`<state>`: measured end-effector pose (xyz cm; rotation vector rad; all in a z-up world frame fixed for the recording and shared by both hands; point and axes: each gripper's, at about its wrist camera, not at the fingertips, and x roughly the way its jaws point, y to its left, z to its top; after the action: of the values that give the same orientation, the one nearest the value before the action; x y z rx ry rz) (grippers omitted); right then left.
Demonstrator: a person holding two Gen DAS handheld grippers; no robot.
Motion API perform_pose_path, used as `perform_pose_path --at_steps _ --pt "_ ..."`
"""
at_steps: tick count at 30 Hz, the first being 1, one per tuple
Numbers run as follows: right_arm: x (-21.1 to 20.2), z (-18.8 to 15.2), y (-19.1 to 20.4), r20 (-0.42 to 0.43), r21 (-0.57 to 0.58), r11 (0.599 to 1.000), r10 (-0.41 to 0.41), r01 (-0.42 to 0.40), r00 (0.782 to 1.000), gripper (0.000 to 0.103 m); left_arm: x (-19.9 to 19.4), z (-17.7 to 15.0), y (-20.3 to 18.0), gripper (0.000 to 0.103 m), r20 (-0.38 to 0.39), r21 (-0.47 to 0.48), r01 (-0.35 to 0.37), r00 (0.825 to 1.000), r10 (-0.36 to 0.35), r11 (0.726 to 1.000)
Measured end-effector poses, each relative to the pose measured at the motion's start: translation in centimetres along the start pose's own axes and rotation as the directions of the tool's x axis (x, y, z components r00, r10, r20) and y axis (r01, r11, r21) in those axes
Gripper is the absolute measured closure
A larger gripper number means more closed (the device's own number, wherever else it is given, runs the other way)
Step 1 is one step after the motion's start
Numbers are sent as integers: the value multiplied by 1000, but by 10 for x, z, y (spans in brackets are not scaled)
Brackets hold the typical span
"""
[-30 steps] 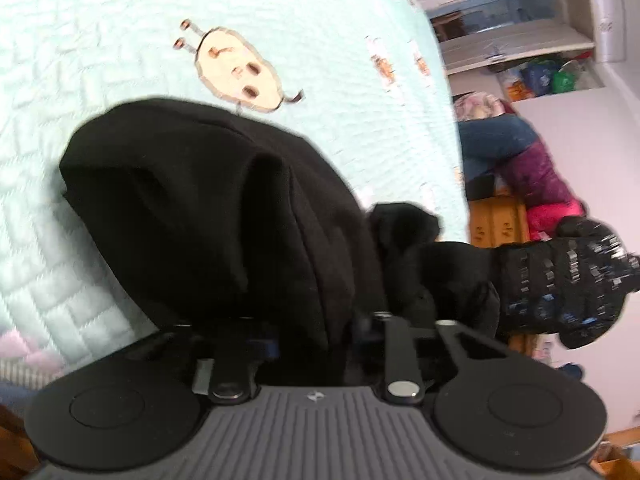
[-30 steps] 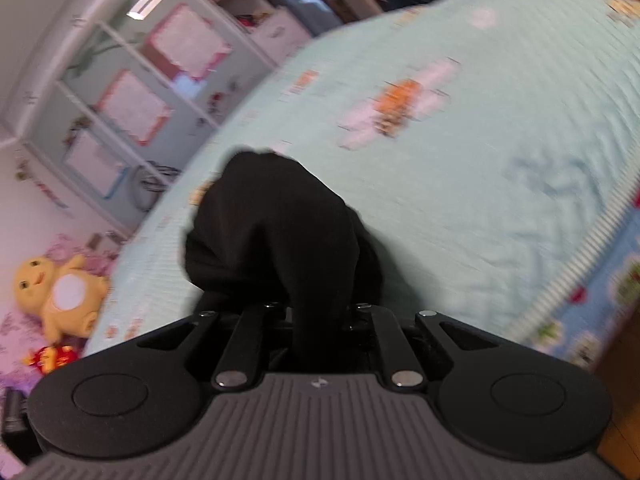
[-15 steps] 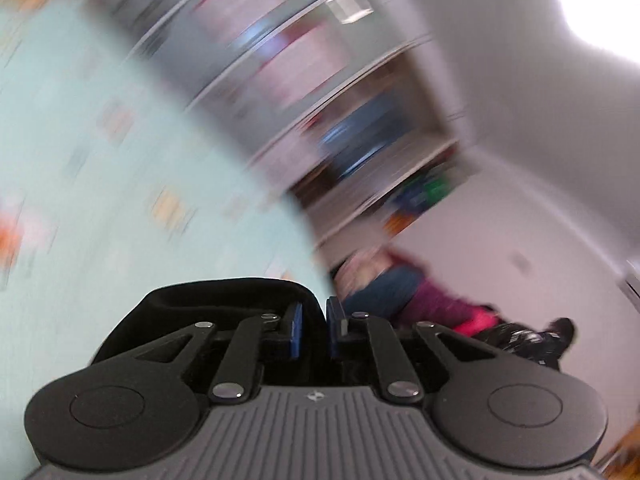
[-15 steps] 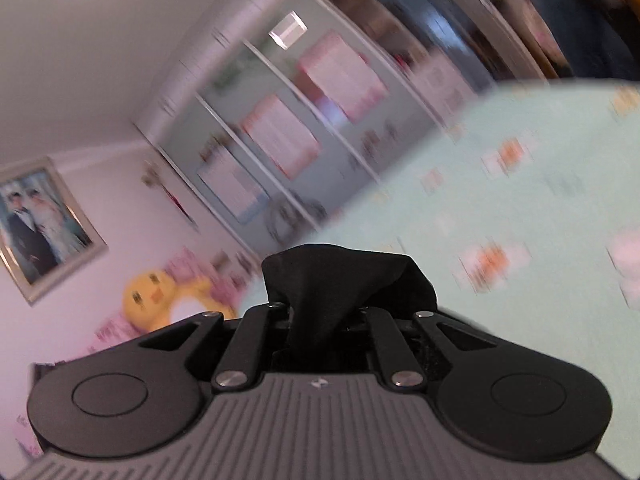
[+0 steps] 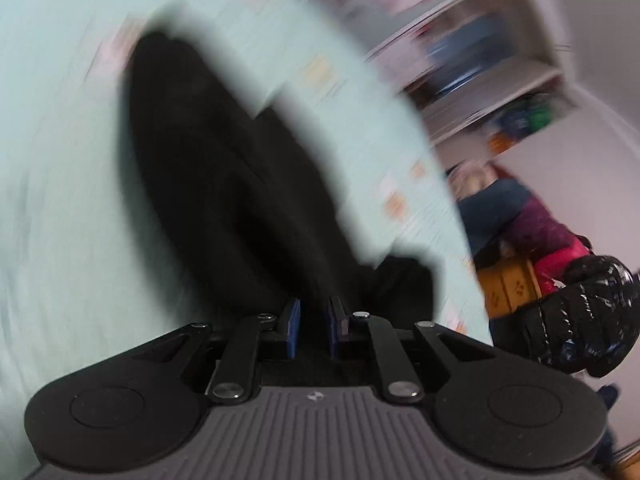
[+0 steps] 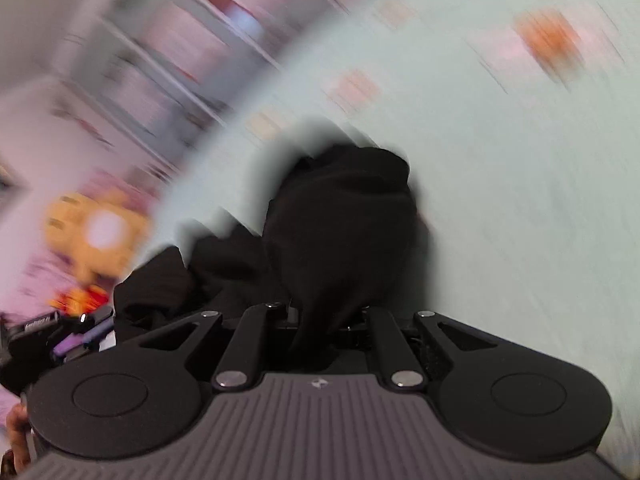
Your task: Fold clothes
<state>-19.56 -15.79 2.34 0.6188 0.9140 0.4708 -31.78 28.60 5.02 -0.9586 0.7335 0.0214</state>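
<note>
Mint bedspread [image 5: 60, 240], both claws angled down, seemingly pinching black garment [image 5: 224, 184]

Left gripper [image 5: 313, 330]: jaws nearly closed, blue pads pinching black garment [image 5: 224, 184], angled down toward bed [image 5: 60, 200] | Right gripper [image 6: 326, 322]: jaws clamped on bunched garment fold, angled down toward bed | Other: bare fingers [image 6: 14, 436] at right-wrist view's lower-left edge; both views motion-blurred

garment [image 5: 224, 184]: black | bedspread [image 5: 60, 200]: pale mint, small orange-pink motifs | gripper pads [image 5: 294, 326]: blue | plush toy [image 6: 94, 232]: yellow, white belly | clothes pile [image 5: 536, 220]: navy, magenta
</note>
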Motion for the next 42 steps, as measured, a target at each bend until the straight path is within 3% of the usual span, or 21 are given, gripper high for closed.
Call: perform_pose_path --at_steps 4,7,10,12,14,18,21,25,30,33,39,42 --pt "-21 -15 -27 1 107 994 24 -24 1000 84 4 -30 9 90 -82 -13 39 996 -40 999" --pt "-41 -8 -18 59 55 999 -2 -1 998 73 2 -36 2 79 -104 34 59 993 -55 998" --pt "-55 5 -9 143 -3 1000 -17 17 990 72 -5 -35 -11 74 -107 88 91 991 -81 992" --pt "-52 19 -6 185 -31 999 -13 19 983 63 -10 -36 -22 59 -100 118 117 989 -105 986" --pt "-50 31 -7 230 -38 999 -12 22 973 56 -8 -35 -47 52 -90 149 122 990 -110 981" --pt "-43 60 5 312 -103 995 12 21 950 52 -6 -27 -72 48 -72 207 121 992 -108 971" --pt "-21 81 23 288 -243 969 33 39 957 37 1 -9 -84 44 -40 220 106 994 -99 970" --pt "19 103 39 217 -344 933 -26 102 976 36 20 26 -100 35 43 235 21 999 -32 972" --pt "59 116 60 206 -506 846 -69 167 976 36 69 90 -111 35 98 215 -112 991 93 970" --pt "76 121 69 191 -595 784 -76 177 979 36 103 128 -110 34 91 201 -189 981 173 961" --pt "113 114 90 133 -794 580 -125 181 983 37 153 174 -96 34 110 242 -358 933 341 902" --pt "130 113 91 118 -829 528 -152 182 981 37 170 183 -90 32 128 274 -408 913 387 871"
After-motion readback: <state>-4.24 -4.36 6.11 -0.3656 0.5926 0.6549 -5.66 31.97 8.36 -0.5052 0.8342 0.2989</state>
